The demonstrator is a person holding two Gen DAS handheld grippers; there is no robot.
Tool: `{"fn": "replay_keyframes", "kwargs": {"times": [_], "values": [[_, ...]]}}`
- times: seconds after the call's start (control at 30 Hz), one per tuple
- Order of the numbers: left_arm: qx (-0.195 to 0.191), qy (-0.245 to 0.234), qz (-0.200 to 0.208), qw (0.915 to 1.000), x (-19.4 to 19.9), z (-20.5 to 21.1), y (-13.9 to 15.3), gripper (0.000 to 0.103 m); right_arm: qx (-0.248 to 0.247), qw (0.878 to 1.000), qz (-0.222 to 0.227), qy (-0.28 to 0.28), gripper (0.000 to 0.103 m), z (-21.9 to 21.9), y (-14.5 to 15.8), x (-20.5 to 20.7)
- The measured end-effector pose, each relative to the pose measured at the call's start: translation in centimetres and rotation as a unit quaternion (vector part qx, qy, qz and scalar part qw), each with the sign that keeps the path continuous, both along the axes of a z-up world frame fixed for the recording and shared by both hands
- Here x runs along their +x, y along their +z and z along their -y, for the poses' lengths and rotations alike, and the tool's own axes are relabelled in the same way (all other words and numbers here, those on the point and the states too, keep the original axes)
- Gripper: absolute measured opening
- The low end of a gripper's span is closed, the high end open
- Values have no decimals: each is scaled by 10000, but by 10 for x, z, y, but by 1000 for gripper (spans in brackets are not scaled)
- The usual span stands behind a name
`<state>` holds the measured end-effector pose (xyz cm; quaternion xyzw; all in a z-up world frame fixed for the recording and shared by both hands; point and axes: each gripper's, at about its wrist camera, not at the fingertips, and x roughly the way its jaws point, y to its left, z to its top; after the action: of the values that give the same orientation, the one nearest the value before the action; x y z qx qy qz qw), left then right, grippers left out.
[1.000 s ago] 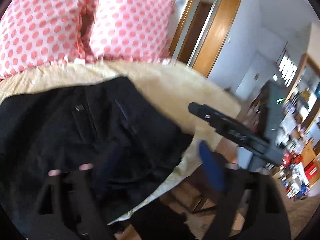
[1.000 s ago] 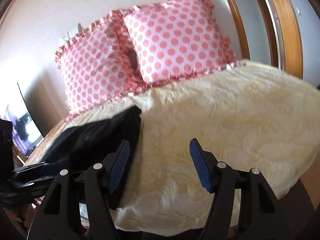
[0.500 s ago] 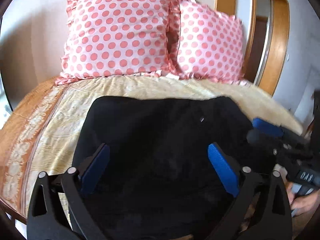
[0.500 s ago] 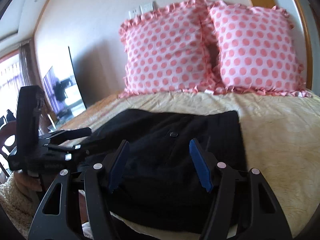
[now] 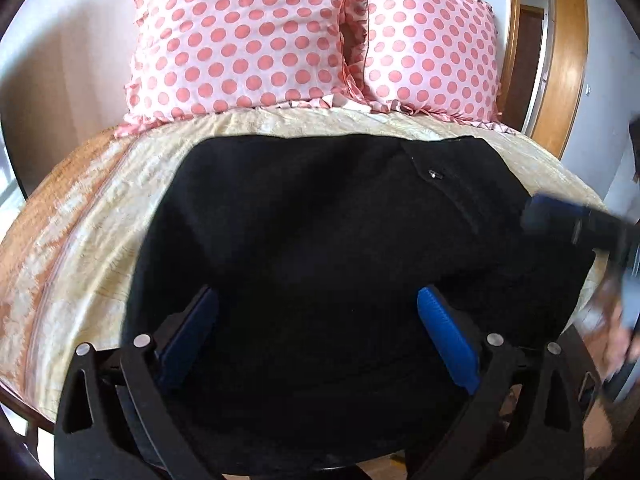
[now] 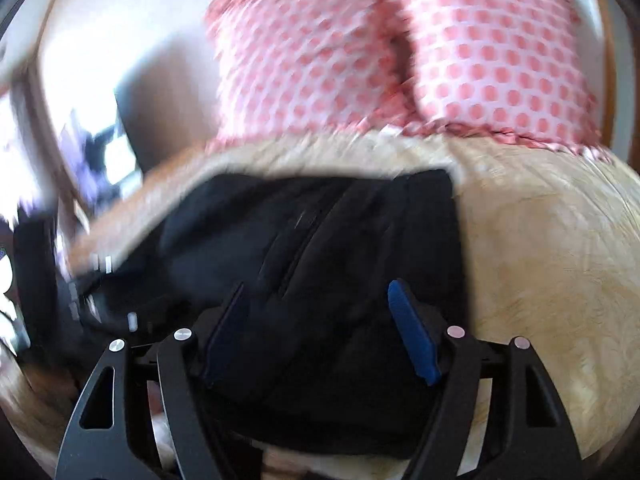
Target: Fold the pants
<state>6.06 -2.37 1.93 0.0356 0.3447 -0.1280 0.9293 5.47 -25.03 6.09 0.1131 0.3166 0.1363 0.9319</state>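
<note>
Yellow patterned bedspread (image 5: pixel 100 216) covers the bed, with two pink polka-dot pillows (image 5: pixel 248 36) propped against the white wall far ahead of both grippers. Black pants (image 5: pixel 340 240) lie spread flat on the bedspread, directly ahead of and beneath the left gripper (image 5: pixel 318 316). Left gripper released, blue pads (image 5: pixel 444 336) wide apart over the fabric, nothing between them. Small metal button (image 5: pixel 434 174) shows ahead and right of it. Right gripper (image 6: pixel 318 316) also released, jaws spread over the pants' right portion (image 6: pixel 340 248); fly seam runs ahead between its fingers. Right view is motion-blurred. Right gripper appears at the left view's right edge (image 5: pixel 568 220), blurred, just above the pants.
</note>
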Motion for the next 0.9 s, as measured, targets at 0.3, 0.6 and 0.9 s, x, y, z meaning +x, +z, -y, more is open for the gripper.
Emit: {"fn": "replay_keyframes", "kwargs": {"times": [0.3, 0.6, 0.9], "values": [[115, 407, -74, 9991, 23, -8, 7, 101, 293, 9933, -1056, -363, 80, 42, -21, 71], [29, 330, -125, 9994, 22, -11, -4, 101, -224, 9908, -1336, 39, 70, 31, -32, 99], [60, 255, -87, 9996, 21, -9, -5, 101, -140, 9921, -1212, 288, 46, 32, -40, 108]]}}
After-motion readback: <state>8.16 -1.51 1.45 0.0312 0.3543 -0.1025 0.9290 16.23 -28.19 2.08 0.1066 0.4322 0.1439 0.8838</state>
